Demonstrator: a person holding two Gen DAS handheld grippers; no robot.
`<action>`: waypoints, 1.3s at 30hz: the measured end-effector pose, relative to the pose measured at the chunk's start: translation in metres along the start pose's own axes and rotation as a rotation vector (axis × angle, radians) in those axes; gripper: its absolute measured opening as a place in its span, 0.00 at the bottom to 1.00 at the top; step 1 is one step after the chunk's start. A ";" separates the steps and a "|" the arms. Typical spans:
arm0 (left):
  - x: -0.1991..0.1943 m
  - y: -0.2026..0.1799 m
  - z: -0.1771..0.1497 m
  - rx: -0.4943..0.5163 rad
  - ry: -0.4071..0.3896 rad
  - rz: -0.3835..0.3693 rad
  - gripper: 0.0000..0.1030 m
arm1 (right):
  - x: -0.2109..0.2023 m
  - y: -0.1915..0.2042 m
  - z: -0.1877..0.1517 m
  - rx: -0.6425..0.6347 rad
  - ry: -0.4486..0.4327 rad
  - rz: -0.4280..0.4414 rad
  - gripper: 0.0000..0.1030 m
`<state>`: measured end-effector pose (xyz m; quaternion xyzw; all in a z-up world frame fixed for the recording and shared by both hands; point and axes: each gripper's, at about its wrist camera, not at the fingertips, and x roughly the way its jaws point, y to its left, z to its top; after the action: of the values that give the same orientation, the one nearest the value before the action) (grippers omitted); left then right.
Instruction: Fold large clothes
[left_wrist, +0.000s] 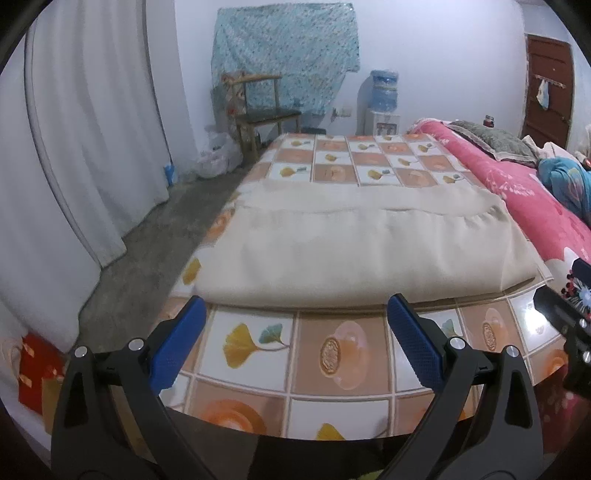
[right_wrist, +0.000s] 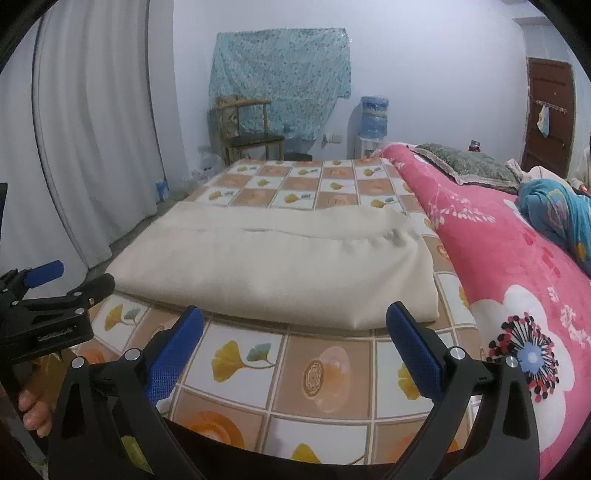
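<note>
- My left gripper (left_wrist: 295, 314) has its jaws spread wide and released, nothing between the blue pads (left_wrist: 177, 343).
- It hovers low over the near edge of the surface (left_wrist: 325, 369), which wears a checked oilcloth printed with ginkgo leaves and orange medallions.
- My right gripper (right_wrist: 295, 325) is the same: jaws released, blue pads (right_wrist: 415, 354) far apart, gripping nothing, just short of the near right corner of the cloth.
- In the right wrist view my left gripper shows at the left edge, with my fingers (right_wrist: 35, 410) wrapped round its handle.
- The task's thing, a large cream cloth (left_wrist: 351, 251), lies folded flat on the surface just ahead of both sets of jaws, its thick folded edge facing me and a second layer forming a step across its far half.
- To the right, touching the surface's side, is a bed with a pink flowered blanket (right_wrist: 517, 266), a grey patterned pillow (right_wrist: 469, 162) and a blue bundle (right_wrist: 554, 210) on it.
- Beyond the surface stand a wooden chair (left_wrist: 258, 110), a water dispenser (left_wrist: 384, 99) and a teal cloth (left_wrist: 284, 48) hung on the wall; a white curtain (left_wrist: 92, 129) hangs at left and a brown door (left_wrist: 546, 85) is at far right.
</note>
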<state>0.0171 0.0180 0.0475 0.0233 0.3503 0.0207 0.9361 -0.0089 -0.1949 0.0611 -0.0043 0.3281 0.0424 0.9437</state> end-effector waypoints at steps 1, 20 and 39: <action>0.003 0.000 0.000 -0.011 0.017 0.007 0.92 | 0.003 0.001 0.000 -0.002 0.015 -0.013 0.94; 0.043 -0.018 -0.012 -0.010 0.172 0.042 0.92 | 0.039 -0.018 -0.009 0.096 0.179 -0.033 0.94; 0.044 -0.017 -0.011 -0.020 0.182 0.019 0.92 | 0.040 -0.014 -0.008 0.073 0.183 -0.056 0.94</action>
<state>0.0439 0.0036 0.0095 0.0154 0.4336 0.0349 0.9003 0.0183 -0.2063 0.0299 0.0169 0.4138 0.0037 0.9102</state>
